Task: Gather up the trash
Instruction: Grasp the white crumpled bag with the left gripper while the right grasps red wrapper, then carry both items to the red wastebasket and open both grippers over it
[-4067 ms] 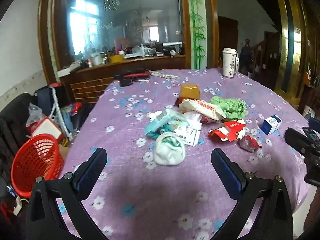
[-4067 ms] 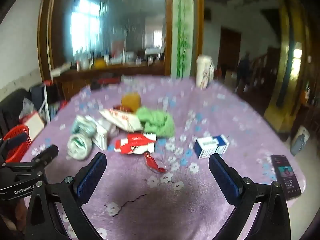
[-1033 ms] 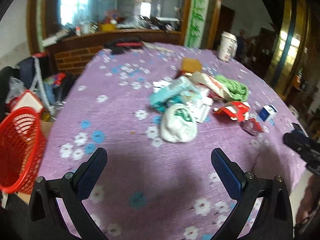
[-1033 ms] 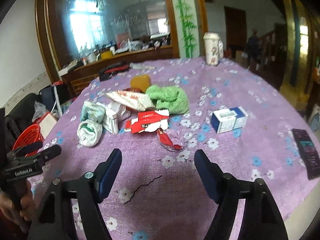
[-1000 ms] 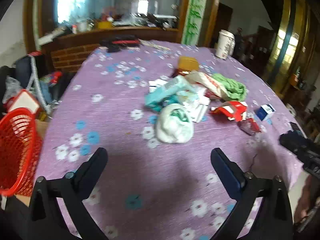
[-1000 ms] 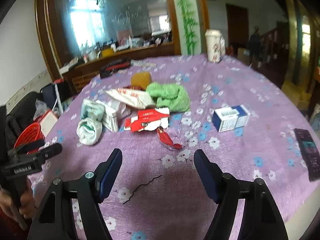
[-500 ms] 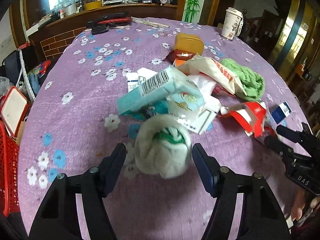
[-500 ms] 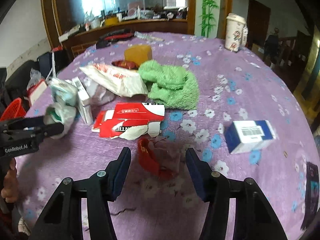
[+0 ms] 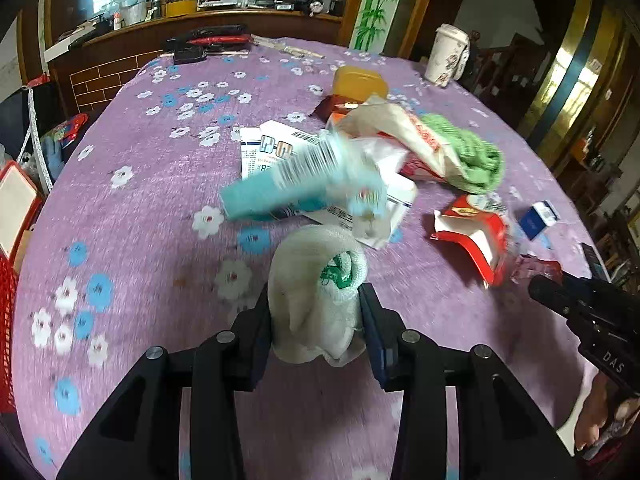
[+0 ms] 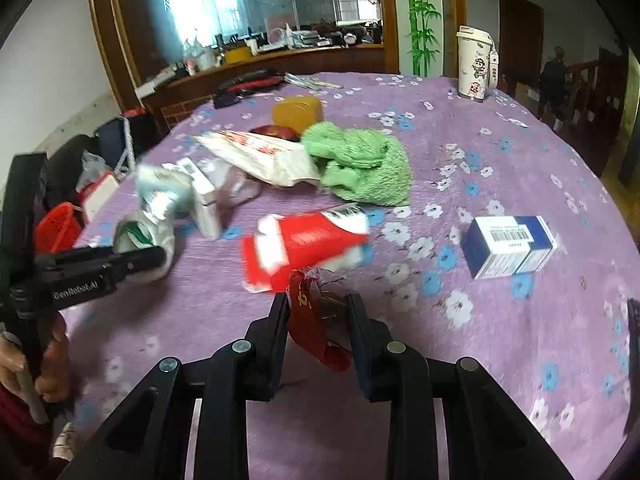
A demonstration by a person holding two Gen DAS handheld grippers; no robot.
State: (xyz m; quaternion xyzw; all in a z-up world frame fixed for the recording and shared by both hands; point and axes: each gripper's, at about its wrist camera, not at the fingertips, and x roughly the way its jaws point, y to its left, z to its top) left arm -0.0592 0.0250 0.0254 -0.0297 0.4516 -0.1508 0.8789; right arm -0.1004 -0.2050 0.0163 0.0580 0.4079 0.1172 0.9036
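Observation:
A pile of trash lies on the purple flowered tablecloth (image 9: pixel 152 184). My left gripper (image 9: pixel 318 316) is shut on a white crumpled bag with green print (image 9: pixel 316 292); the bag also shows in the right wrist view (image 10: pixel 140 248). My right gripper (image 10: pixel 318 312) is shut on a red and clear wrapper (image 10: pixel 308 316). Just beyond it lies a torn red and white carton (image 10: pixel 304 244). A teal packet (image 9: pixel 288 184), a white snack bag (image 10: pixel 260 156) and a green cloth (image 10: pixel 360 164) lie in the pile.
A blue and white box (image 10: pixel 508 246) lies to the right. A yellow box (image 10: pixel 298 114) and a white tumbler (image 10: pixel 476 64) stand farther back. A red basket (image 10: pixel 54 226) sits off the table's left edge. A black phone (image 9: pixel 596 260) lies at the right edge.
Both grippers have moved forward onto the table and closed. The left one has taken the white bag and the right one has taken the red wrapper.

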